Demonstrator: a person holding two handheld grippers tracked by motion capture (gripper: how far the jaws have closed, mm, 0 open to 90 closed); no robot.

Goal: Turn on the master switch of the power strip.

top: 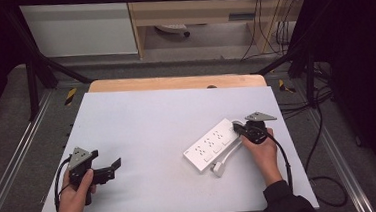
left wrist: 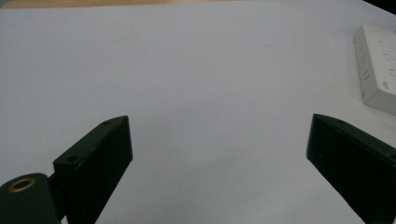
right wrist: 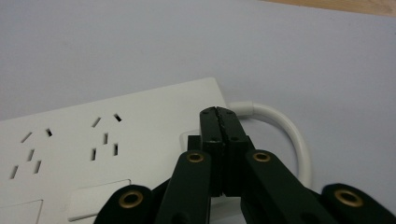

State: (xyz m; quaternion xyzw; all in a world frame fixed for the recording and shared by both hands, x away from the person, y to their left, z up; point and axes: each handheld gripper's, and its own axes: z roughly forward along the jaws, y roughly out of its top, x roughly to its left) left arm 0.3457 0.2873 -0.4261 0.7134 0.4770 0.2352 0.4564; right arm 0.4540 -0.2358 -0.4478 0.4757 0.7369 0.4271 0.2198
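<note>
Right gripper (top: 238,128): jaws pressed together, tips over the power strip's (top: 214,144) cable end (contact unclear).
Left gripper (top: 111,169): jaws spread wide, nothing between, near table's (top: 147,119) left edge.
Power strip: right-centre, white cable (top: 228,157) looped alongside.

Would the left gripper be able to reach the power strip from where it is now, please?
Probably yes: the left gripper is open, with bare table between it and the power strip. The shut right gripper sits over the strip's far end, so the near end looks free.
</note>
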